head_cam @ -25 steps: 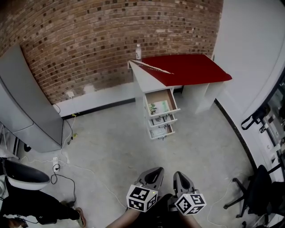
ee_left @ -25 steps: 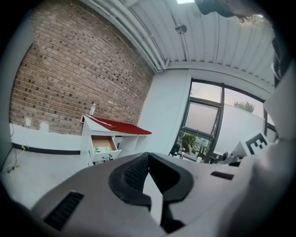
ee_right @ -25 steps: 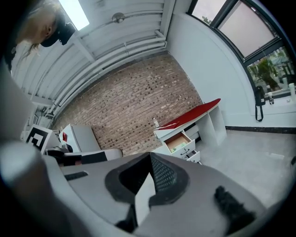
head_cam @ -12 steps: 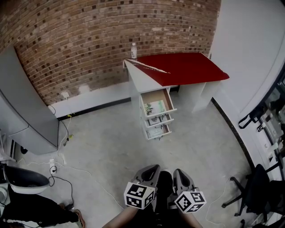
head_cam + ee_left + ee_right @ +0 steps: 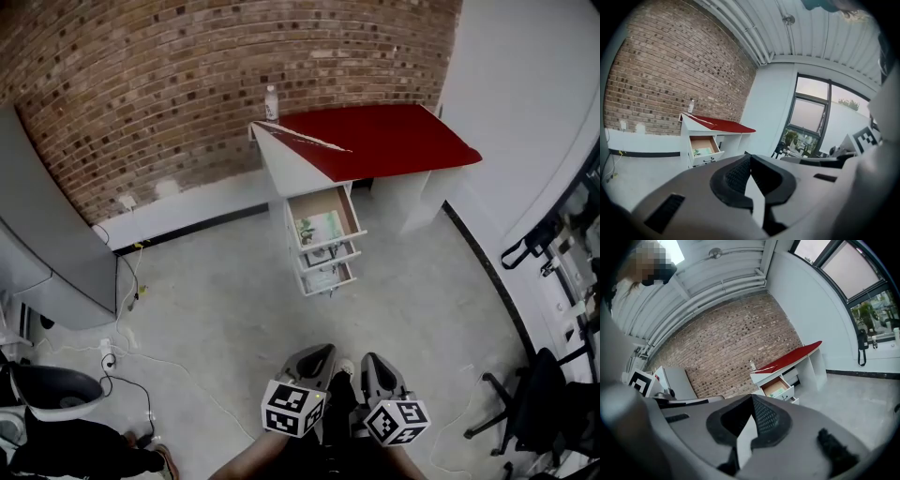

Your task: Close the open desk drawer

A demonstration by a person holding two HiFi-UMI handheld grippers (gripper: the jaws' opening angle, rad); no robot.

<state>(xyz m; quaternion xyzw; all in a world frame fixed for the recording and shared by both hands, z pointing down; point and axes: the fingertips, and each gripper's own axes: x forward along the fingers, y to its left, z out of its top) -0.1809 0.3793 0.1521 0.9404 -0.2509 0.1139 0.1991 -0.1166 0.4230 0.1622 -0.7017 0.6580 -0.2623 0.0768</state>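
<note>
I read the left gripper (image 5: 317, 356) and right gripper (image 5: 373, 362) jaws pressed together, empty. The open drawer (image 5: 322, 228), under the table's (image 5: 394, 141) left end, lies well ahead, its front facing both about equally.

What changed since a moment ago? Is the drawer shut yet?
Only the view moved: the desk and bottle slid a bit left, so the person seems to be turning or stepping. Nothing was grabbed or let go. The top drawer is still open, and the left tool and right tool stay shut, empty, far from the desk.
</note>
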